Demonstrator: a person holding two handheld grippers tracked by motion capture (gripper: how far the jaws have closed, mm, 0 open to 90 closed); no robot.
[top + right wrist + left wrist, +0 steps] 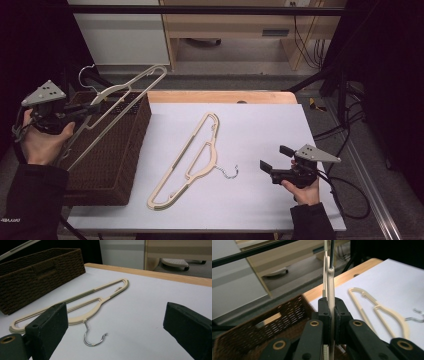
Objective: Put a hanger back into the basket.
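High view: the left gripper (pixel 92 106) pinches a cream hanger (pixel 131 89) by one thin arm and holds it tilted in the air above the basket (pixel 107 165), which stands at the left edge of the tabletop (pixel 260 130). The held hanger looks light and stiff, probably plastic with a wire hook (pixel 86 72); gripped so near one end, it is likely to swing or twist about the jaws. A second hanger (pixel 187 160) lies flat on the white sheet, its steel hook pointing toward the right gripper (pixel 275 157), whose jaws are spread and hold nothing. A good hold on the lying one would be the thicker neck near the hook, or the middle of the long bar.

Left gripper view: the jaws are pressed together on the hanger's (pixel 330 285) narrow bar, which stands on edge between the pads. The smooth bar could slip or pivot in so small a grip. The basket (pixel 262 330) lies below, and the second hanger (pixel 382 310) rests off to the right.

Right gripper view: the jaws stand wide apart, framing the second hanger (pixel 82 305) and its hook (pixel 91 336), apart from both. It lies flush on the sheet, so getting a pad beneath it may be awkward; the hook curves slightly clear. The basket (pixel 37 275) sits beyond, well apart, and nothing blocks the approach.
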